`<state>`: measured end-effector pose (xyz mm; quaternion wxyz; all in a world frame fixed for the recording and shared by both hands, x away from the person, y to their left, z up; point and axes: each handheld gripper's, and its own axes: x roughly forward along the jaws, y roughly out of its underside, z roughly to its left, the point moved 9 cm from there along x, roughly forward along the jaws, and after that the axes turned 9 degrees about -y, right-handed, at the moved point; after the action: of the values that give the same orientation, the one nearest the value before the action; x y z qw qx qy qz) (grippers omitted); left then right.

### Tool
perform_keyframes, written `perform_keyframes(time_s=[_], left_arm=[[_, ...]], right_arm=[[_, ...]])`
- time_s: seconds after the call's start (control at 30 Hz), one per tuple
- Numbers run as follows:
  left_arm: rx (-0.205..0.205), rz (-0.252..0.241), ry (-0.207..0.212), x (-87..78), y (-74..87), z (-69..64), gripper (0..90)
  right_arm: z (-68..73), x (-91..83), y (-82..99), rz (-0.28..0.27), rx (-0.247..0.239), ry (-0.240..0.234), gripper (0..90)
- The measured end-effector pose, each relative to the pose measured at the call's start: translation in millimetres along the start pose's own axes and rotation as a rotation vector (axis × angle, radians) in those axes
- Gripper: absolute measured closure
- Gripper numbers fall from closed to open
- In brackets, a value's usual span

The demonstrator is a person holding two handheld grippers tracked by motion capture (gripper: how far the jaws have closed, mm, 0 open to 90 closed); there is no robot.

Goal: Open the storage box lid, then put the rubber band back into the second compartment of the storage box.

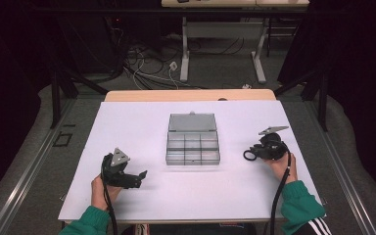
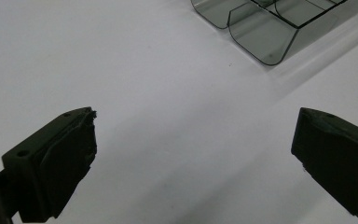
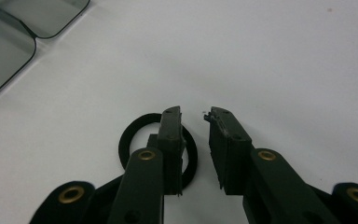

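On the white table (image 1: pixel 127 127) in the high view, a clear box (image 1: pixel 193 146) with small compartments sits near the middle, its lid (image 1: pixel 192 122) folded back flat on the far side. The left gripper (image 1: pixel 142 175) is held low over the near left part of the table, well apart from the box, its jaws aimed toward the box. The right gripper (image 1: pixel 248 154) is over the right side, level with the box's near edge, pointing toward it. A black ring (image 1: pixel 249 155) lies on the table right at its jaw tips. Green sleeves come in from the bottom edge.

From the left gripper view, the left gripper (image 2: pixel 193 140) has its jaws spread wide with nothing but bare table between them. A rounded corner of the box (image 2: pixel 261 32) shows at the top, some way ahead.

Seen in the right gripper view, the right gripper (image 3: pixel 194 116) has its jaws close together with a narrow gap left, and nothing sits in that gap. The ring (image 3: pixel 130 140) lies flat on the table under and around the left-hand jaw, whose tip reaches over the ring's hole; whether it touches the ring cannot be told. Part of the box (image 3: pixel 9 46) shows at the top left corner.
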<state>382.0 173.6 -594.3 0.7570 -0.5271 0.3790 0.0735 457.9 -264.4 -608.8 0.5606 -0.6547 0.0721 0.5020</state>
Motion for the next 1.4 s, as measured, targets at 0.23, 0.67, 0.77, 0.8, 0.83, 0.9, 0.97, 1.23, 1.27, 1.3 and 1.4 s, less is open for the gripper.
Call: perform_keyframes(time_s=[0.23, 0.67, 0.77, 0.8, 0.83, 0.9, 0.97, 1.23, 1.27, 1.3, 1.4], left_arm=[[0.004, 0.008, 0.000, 0.7, 0.9, -0.6, 0.0], [0.003, 0.013, 0.001, 0.1, 1.8, 0.6, 0.0], [0.005, 0.009, -0.003, -0.2, 1.3, 1.0, 0.0], [0.005, 0.011, -0.002, 0.0, 1.5, 1.1, 0.0], [0.004, 0.011, -0.001, 0.2, 1.6, 1.1, 0.0], [0.002, 0.014, 0.000, 0.3, 1.9, 0.8, 0.0], [0.004, 0.012, -0.002, 0.2, 1.5, 1.0, 0.0], [0.005, 0.010, -0.001, 0.9, 1.0, -0.1, 0.0], [0.006, 0.006, -0.001, 0.1, 0.6, -0.4, 0.0], [0.005, 0.007, -0.003, -0.3, 0.6, -0.3, 0.0], [0.001, 0.013, 0.000, 0.2, 1.7, 0.6, 0.0]], right_arm=[[-1.9, 1.6, 0.8, 0.006, -0.004, -0.004, 75.8], [-3.2, 7.3, 5.2, 0.046, 0.023, 0.004, 80.0], [-2.6, 8.5, 4.6, 0.039, 0.023, -0.005, 80.4], [-2.6, 7.6, 5.2, 0.052, 0.022, 0.001, 81.0], [-2.3, 8.3, 5.0, 0.051, 0.022, -0.003, 81.8], [-2.7, 8.0, 5.6, 0.058, 0.018, -0.009, 83.8], [-2.9, 8.4, 5.3, 0.054, 0.017, -0.008, 86.1], [-2.8, 8.1, 5.3, 0.055, 0.015, -0.001, 88.2], [-2.1, 8.0, 5.2, 0.055, 0.016, -0.002, 88.3], [-2.8, 7.8, 4.6, 0.051, 0.005, 0.001, 88.3], [-2.8, 5.2, 2.8, 0.033, 0.014, 0.007, 88.4]])
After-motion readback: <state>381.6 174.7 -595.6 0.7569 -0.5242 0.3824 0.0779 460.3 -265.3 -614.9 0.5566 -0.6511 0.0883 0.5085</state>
